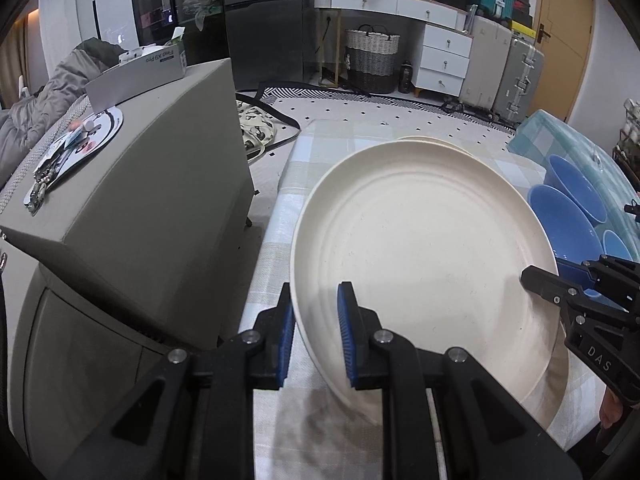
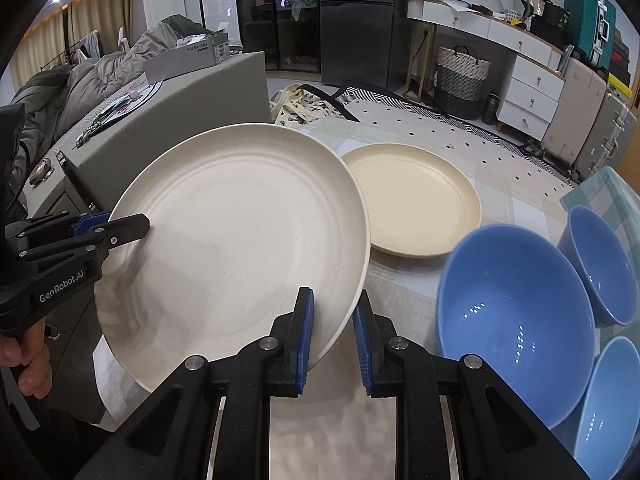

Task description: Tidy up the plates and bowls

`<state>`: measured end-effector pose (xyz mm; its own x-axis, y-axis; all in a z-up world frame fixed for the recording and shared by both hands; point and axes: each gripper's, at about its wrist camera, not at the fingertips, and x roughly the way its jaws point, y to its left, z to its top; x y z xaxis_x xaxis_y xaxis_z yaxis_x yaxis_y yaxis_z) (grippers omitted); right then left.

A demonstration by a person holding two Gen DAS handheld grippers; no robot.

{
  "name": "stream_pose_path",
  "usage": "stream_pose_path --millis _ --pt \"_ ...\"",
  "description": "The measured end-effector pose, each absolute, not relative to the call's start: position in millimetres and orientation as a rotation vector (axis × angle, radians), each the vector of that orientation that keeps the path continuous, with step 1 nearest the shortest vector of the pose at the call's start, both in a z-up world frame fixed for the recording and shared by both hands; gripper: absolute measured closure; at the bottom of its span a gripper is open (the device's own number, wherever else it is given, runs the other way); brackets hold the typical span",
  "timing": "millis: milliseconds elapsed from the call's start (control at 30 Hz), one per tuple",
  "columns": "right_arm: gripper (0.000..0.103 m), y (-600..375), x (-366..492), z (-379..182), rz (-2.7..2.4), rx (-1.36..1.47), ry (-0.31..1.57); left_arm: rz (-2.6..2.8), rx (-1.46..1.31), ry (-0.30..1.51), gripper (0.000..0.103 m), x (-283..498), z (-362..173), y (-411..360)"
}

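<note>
A large cream plate (image 1: pixel 424 252) is held tilted above the checked tablecloth, and it also shows in the right wrist view (image 2: pixel 240 236). My left gripper (image 1: pixel 316 332) is shut on its left rim. My right gripper (image 2: pixel 334 336) straddles the opposite rim, but a gap shows at the right finger, so its jaws stand open around the rim. A second, yellower plate (image 2: pixel 416 200) lies flat on the table beyond. Three blue bowls (image 2: pixel 512 300) sit to the right, and they also show in the left wrist view (image 1: pixel 568 216).
A grey cabinet (image 1: pixel 140 208) with a box and papers on top stands close to the table's left side. A light blue checked cloth (image 1: pixel 576 148) lies at the far right by the bowls. Suitcases, drawers and a basket stand at the back of the room.
</note>
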<state>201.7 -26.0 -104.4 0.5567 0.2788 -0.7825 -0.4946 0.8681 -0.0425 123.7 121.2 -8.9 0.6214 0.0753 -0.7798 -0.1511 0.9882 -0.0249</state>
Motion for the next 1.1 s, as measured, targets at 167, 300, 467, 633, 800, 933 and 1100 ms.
stream_pose_path --millis 167,300,467,633,800,933,1100 --pt "0.084 -48.6 189.0 -100.8 0.461 -0.261 0.862 0.119 -0.071 0.882 0.085 112.8 -4.9 103.1" --pt "0.084 -62.6 176.6 -98.5 0.452 -0.268 0.856 0.113 -0.074 0.878 0.084 103.1 -6.3 89.7" --pt "0.084 -85.2 161.6 -99.6 0.455 -0.25 0.857 0.104 -0.055 0.877 0.084 95.7 -7.6 69.4" --pt "0.083 -105.2 149.7 -102.0 0.446 -0.243 0.858 0.098 -0.039 0.862 0.084 91.9 -5.9 54.6" --pt "0.083 -111.6 145.0 -101.9 0.436 -0.249 0.857 0.099 -0.039 0.849 0.084 85.6 -7.5 45.2" --pt "0.083 -115.9 145.9 -103.8 0.419 -0.251 0.864 0.088 -0.01 0.85 0.084 85.3 -7.9 38.1" --pt "0.083 -120.7 144.2 -105.4 0.408 -0.249 0.871 0.081 -0.003 0.841 0.084 83.7 -7.3 35.0"
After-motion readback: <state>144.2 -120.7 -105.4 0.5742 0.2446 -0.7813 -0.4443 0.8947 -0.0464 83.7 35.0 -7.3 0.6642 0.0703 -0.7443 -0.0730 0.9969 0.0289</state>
